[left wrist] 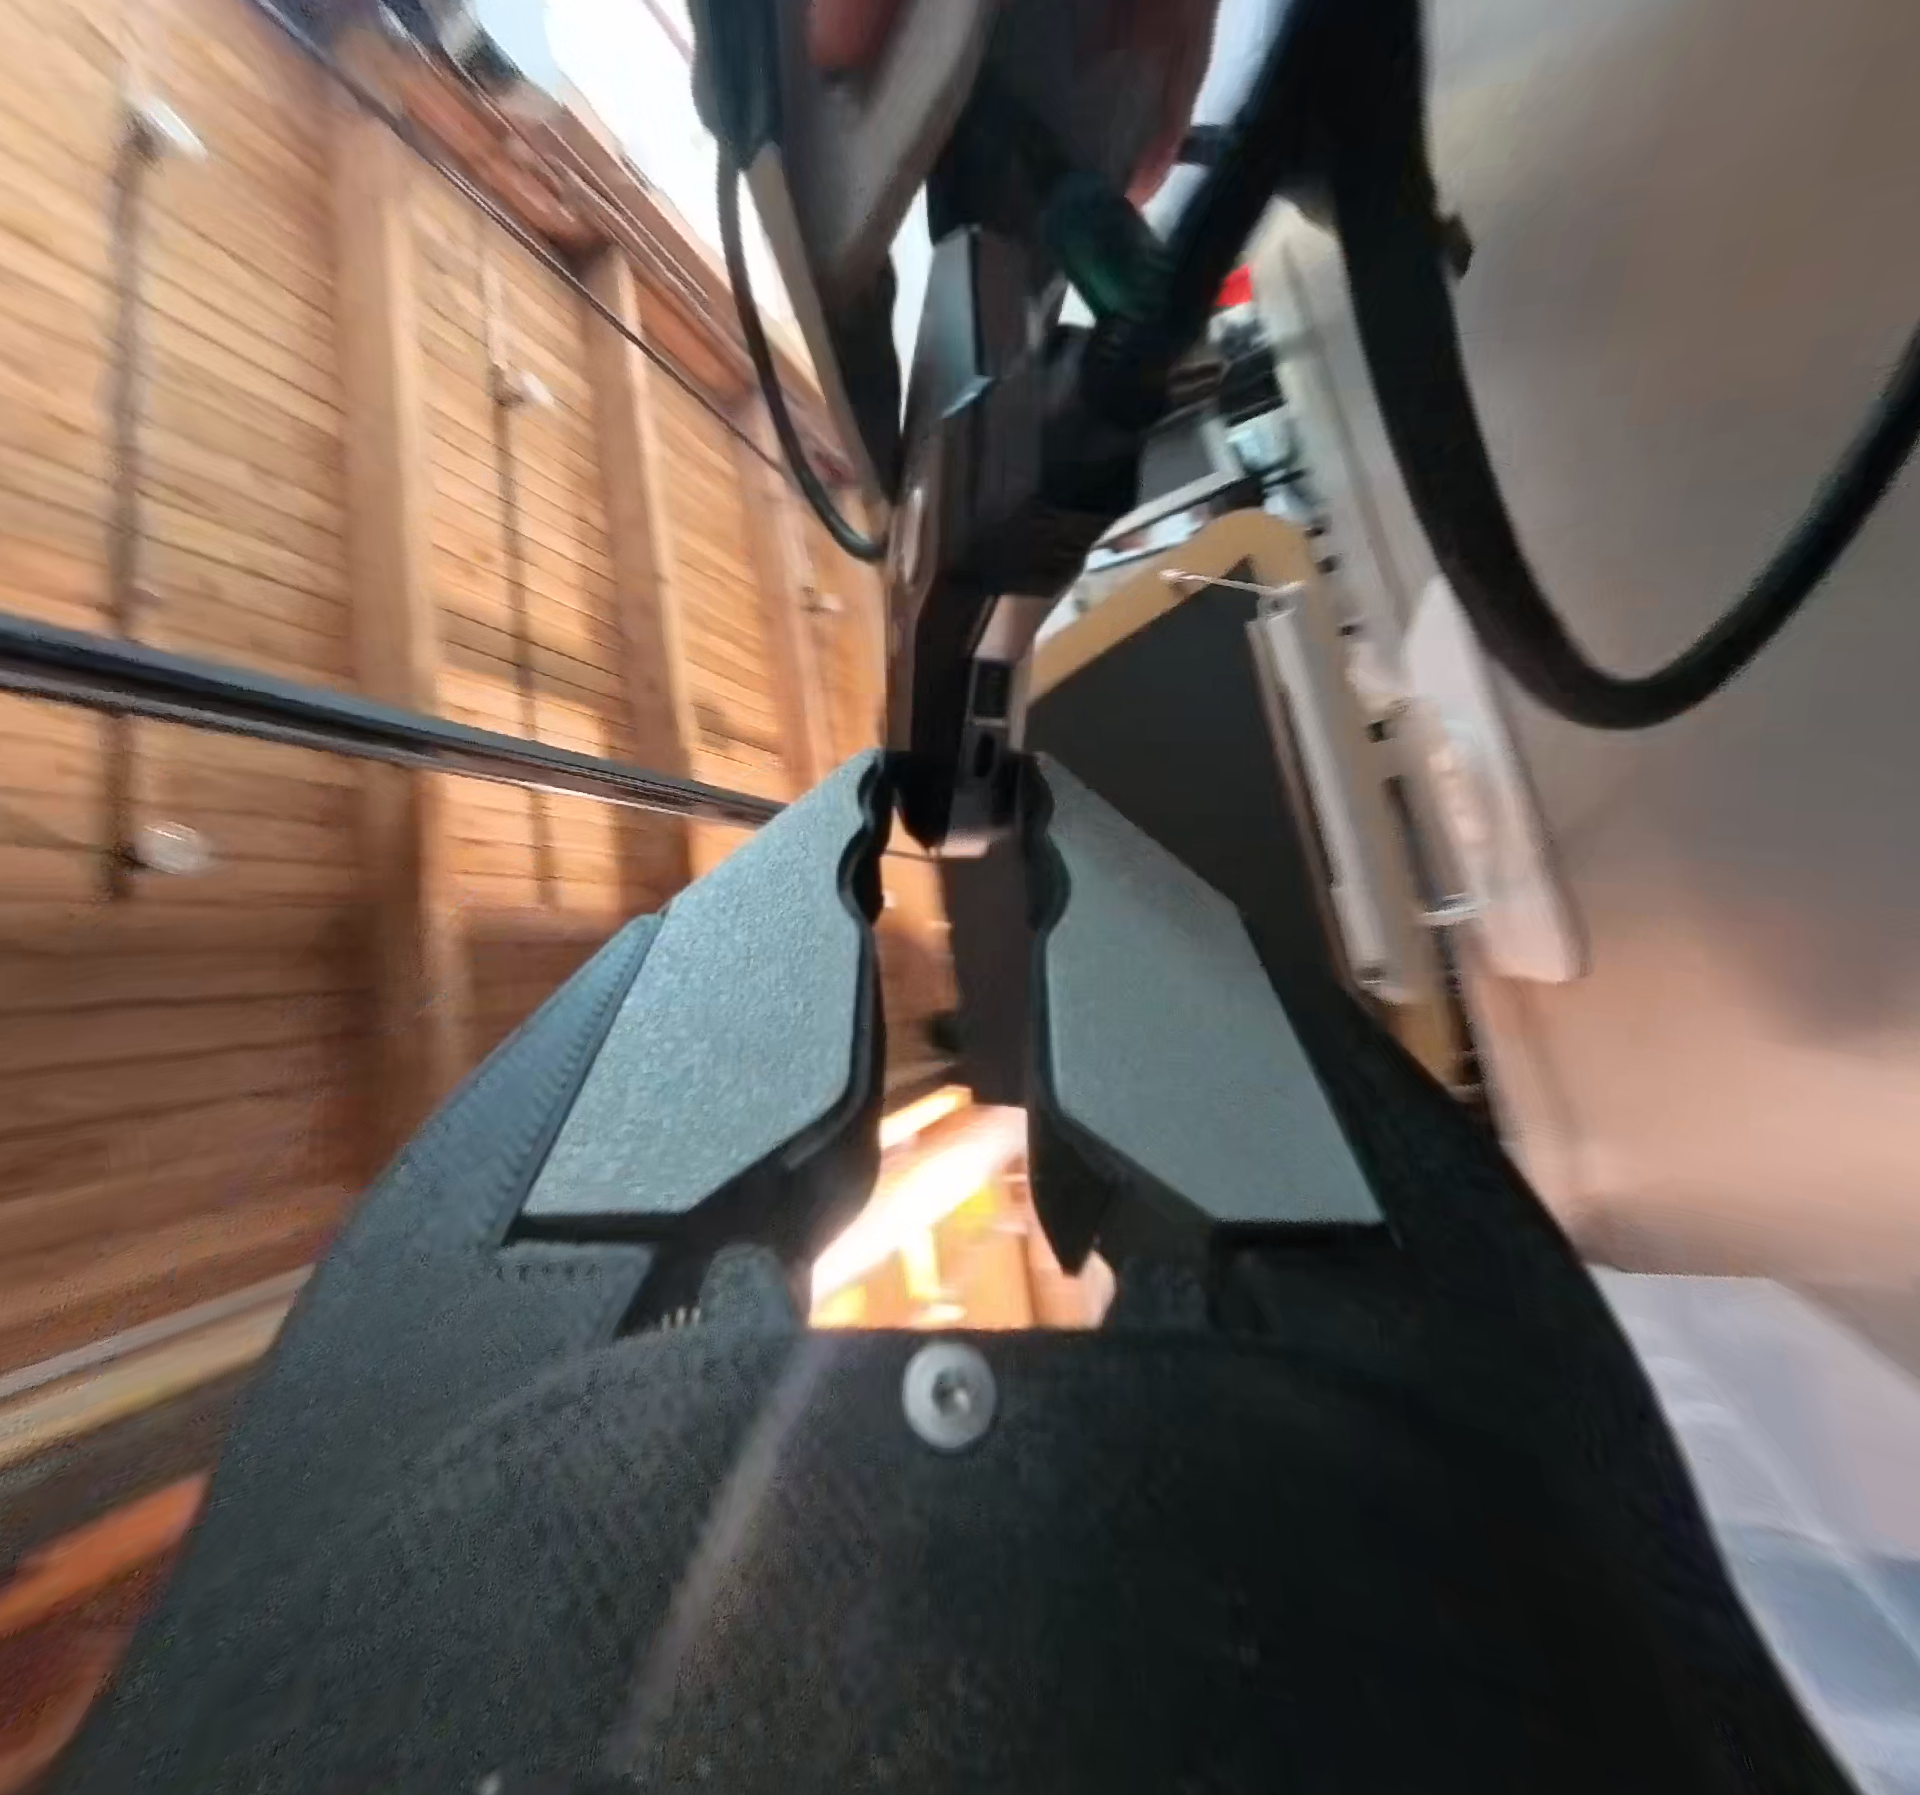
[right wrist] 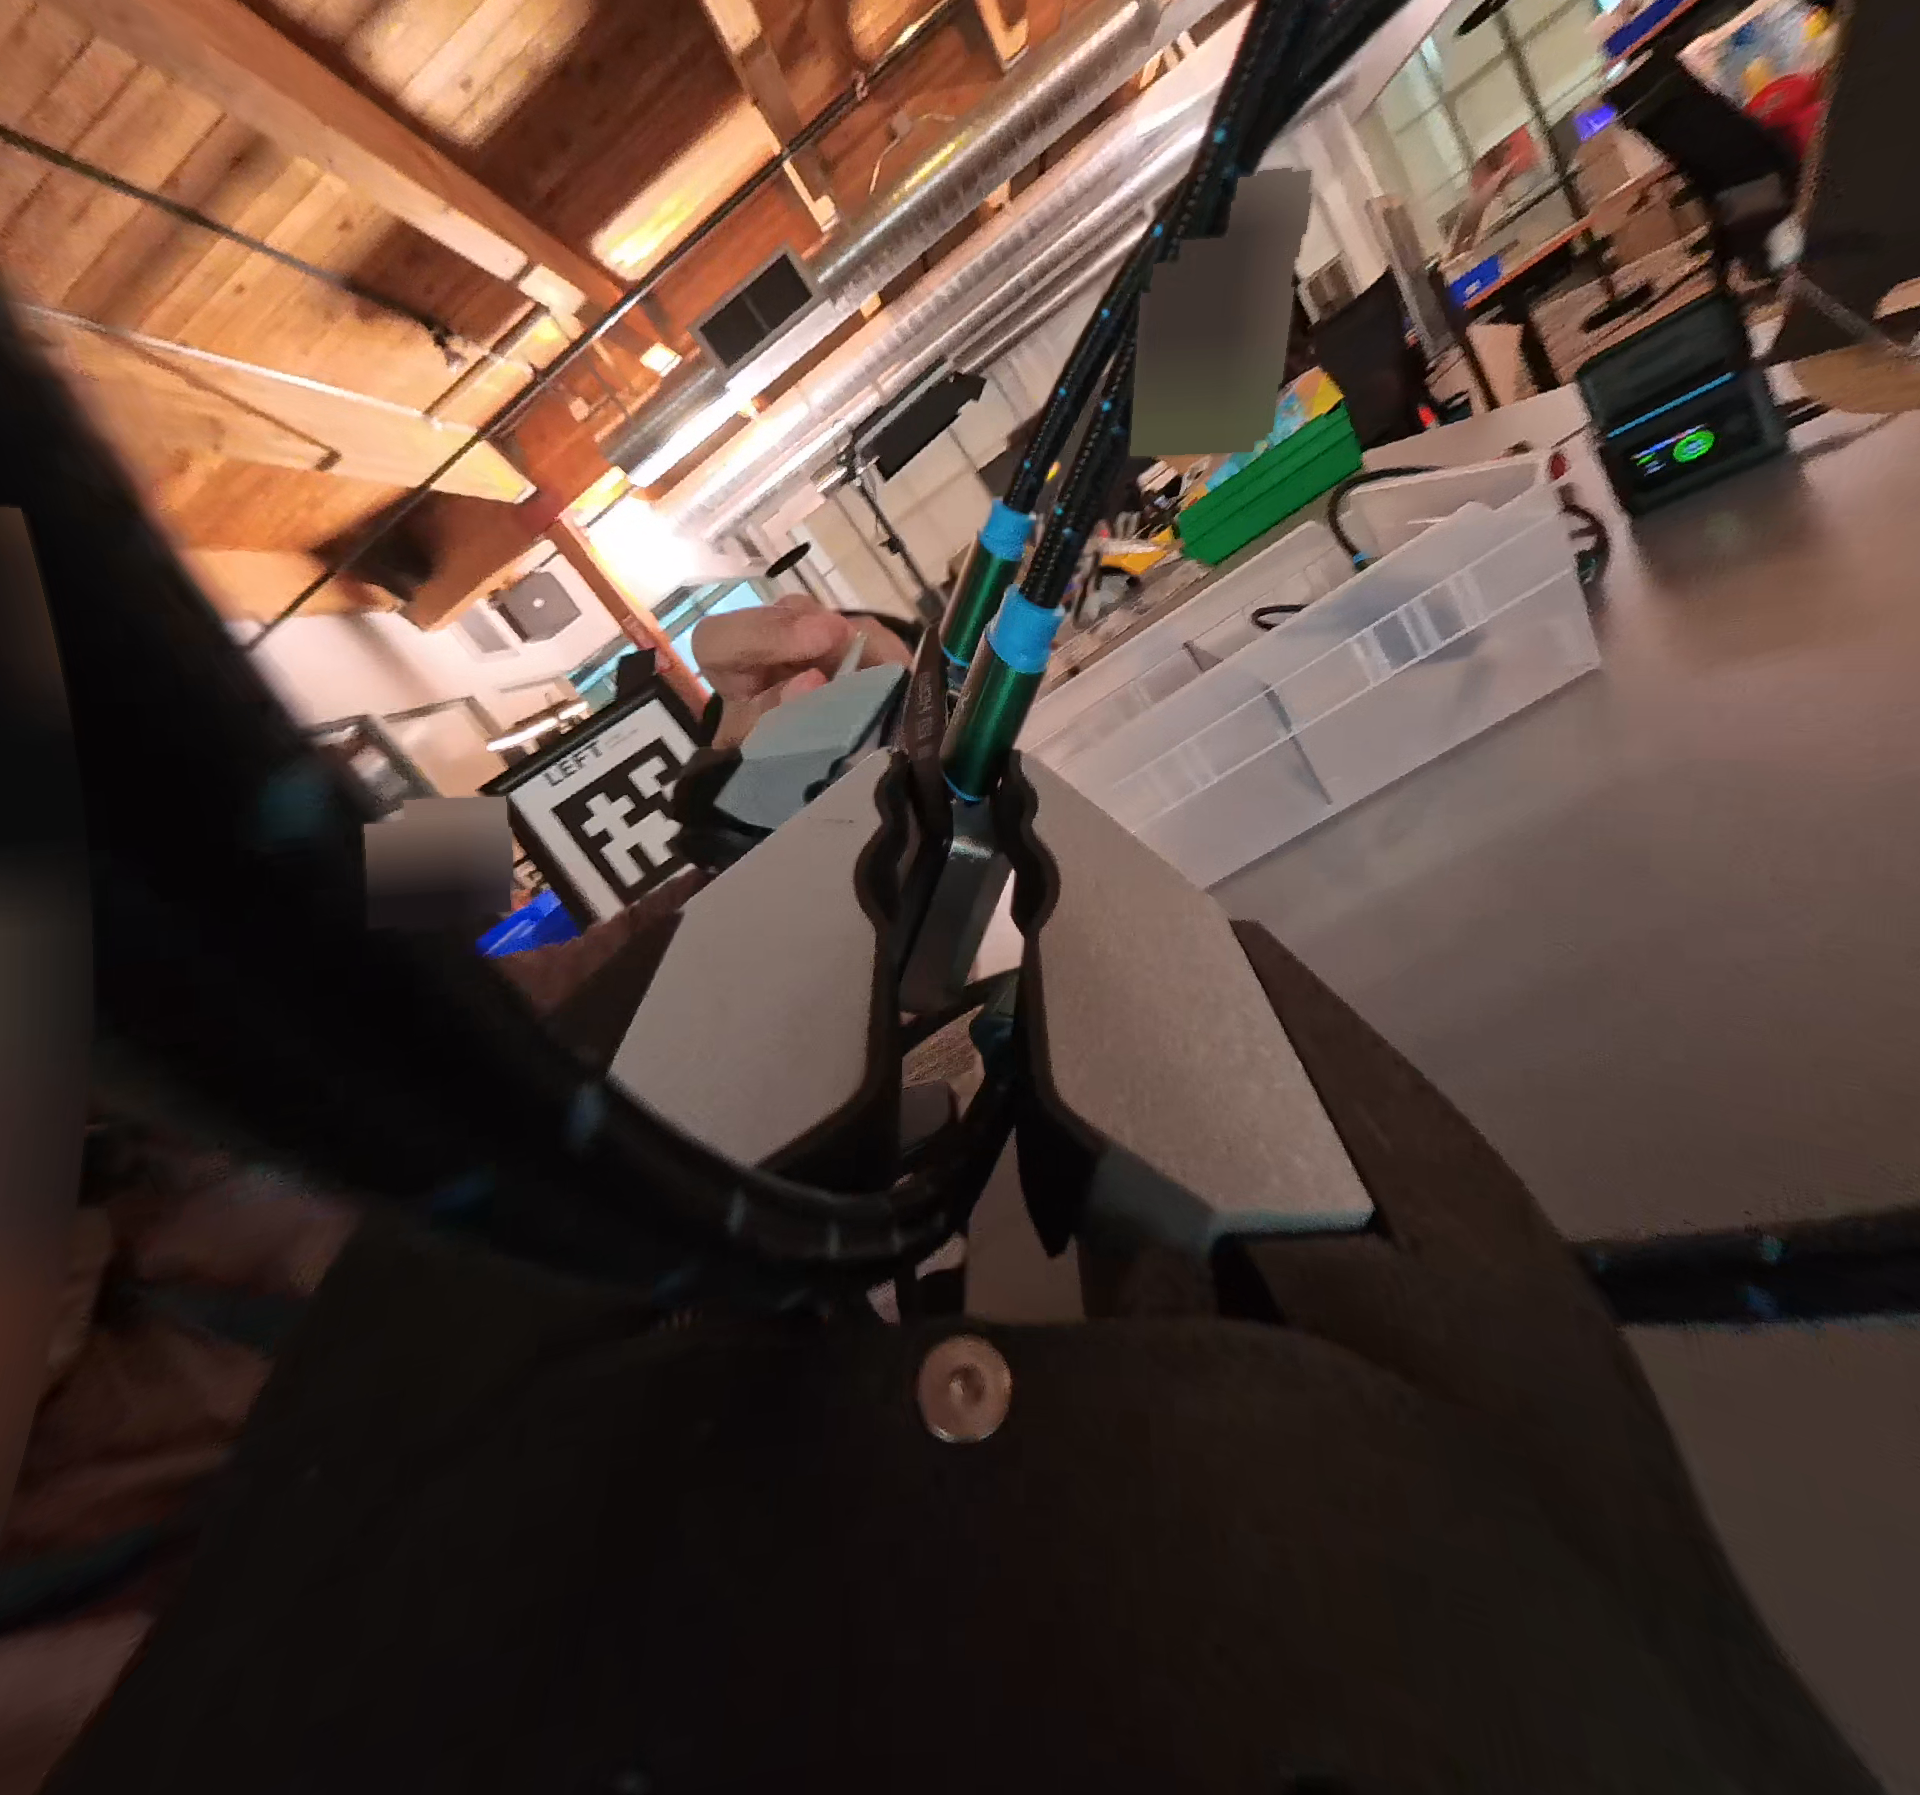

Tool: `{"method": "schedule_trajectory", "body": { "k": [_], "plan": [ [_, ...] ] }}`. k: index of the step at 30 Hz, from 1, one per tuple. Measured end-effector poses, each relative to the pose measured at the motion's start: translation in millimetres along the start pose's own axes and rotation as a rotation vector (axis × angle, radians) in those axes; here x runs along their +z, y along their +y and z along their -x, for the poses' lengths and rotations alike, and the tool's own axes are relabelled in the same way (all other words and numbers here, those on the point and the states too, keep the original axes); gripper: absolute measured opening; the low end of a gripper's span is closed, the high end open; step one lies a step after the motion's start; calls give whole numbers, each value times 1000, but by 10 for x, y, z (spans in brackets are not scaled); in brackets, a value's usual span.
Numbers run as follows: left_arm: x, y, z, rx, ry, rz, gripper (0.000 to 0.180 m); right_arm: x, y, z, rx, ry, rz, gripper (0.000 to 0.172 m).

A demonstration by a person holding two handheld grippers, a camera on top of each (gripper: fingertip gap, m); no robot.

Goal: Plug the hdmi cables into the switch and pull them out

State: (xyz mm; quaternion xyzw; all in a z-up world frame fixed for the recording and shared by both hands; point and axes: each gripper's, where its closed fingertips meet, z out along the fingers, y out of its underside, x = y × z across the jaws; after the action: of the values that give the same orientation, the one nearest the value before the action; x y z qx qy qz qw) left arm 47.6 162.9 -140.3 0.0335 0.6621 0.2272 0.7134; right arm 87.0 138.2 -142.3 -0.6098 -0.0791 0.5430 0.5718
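Both tools are raised off the work surface, cameras tilted up toward a timber ceiling (right wrist: 343, 83). The left gripper (left wrist: 961, 795) has its fingers drawn close and pinching the near end of the switch (left wrist: 977, 457), a slim black box seen edge-on; both pads look pressed against its faces, with port openings showing just beyond the tips. Holding it by one end likely leaves the port side free for the other tool and braces the box against push and pull. In the right wrist view, the right gripper (right wrist: 956, 836) is closed on the dark body of an HDMI plug (right wrist: 971, 872), with its green metal sleeve (right wrist: 992, 706) and blue band rising just beyond the tips. A second green-sleeved plug (right wrist: 977, 592) stands just behind it, and both braided cables (right wrist: 1174, 228) run up and away to the far right. Gripping the plug body rather than the cable seems sensible: it gives a stiff hold and keeps strain off the braid. The thin dark edge of the switch appears to run alongside the plug at the left pad, so both plugs look seated; how deep, I cannot tell. The left tool and the hand (right wrist: 779, 654) holding it show at left. A clear plastic bin (right wrist: 1351, 665) sits on the grey table (right wrist: 1558, 914) to the right.
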Motion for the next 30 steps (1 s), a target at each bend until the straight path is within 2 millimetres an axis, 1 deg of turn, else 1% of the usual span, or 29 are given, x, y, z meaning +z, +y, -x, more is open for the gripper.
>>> {"method": "schedule_trajectory", "body": {
  "k": [1, 2, 4, 6, 7, 9, 11, 12, 13, 14, 15, 17, 20, 23, 25, 27, 28, 30],
  "plan": [
    [-22, 32, -44, -119, 55, 13, 28, -32, -30, -17, -17, 13, -14, 14],
    [-45, 74, -88, -268, 117, 32, 31, -65, -53, -18, -30, 16, -20, 14],
    [-96, 138, -176, -628, 259, 59, 30, -117, -90, 14, -61, 11, -18, 14],
    [-102, 179, -161, -1001, 351, 65, 39, -127, -107, 52, -112, 21, -8, 13],
    [-96, 140, -143, -1192, 414, 38, 44, -117, -109, 84, -142, 19, -4, 13],
    [-122, -106, -80, -1549, 627, -95, 58, -86, -95, 142, -203, 22, 7, 14],
    [-86, -234, 49, -1793, 738, -195, 70, -57, -57, 179, -249, 37, 33, 14],
    [-48, -256, 103, -1869, 752, -230, 68, -43, -36, 214, -271, 31, 45, 13],
    [-11, -279, 137, -1914, 756, -261, 60, -30, -12, 249, -289, 22, 59, 14],
    [9, -331, 155, -1927, 771, -299, 46, -17, 9, 279, -310, 16, 71, 14],
    [27, -397, 160, -1926, 787, -331, 36, -5, 24, 292, -329, 19, 80, 14],
    [89, -442, 166, -1944, 768, -354, 36, -19, 15, 288, -346, 30, 77, 14],
    [139, -488, 188, -2027, 753, -401, 32, -82, 1, 262, -301, 22, 88, 16],
    [149, -539, 222, -2084, 746, -489, 28, -122, 15, 267, -283, -7, 103, 16],
    [141, -604, 219, -2115, 788, -533, 27, -133, 22, 266, -280, -19, 110, 15],
    [81, -778, 189, -2107, 922, -582, 29, -108, 97, 305, -286, -51, 147, 15],
    [71, -835, 168, -2084, 947, -593, 32, -98, 118, 325, -290, -63, 155, 15],
    [130, -827, 91, -2023, 907, -550, 29, -105, 90, 269, -298, -25, 147, 15]
  ]
}}
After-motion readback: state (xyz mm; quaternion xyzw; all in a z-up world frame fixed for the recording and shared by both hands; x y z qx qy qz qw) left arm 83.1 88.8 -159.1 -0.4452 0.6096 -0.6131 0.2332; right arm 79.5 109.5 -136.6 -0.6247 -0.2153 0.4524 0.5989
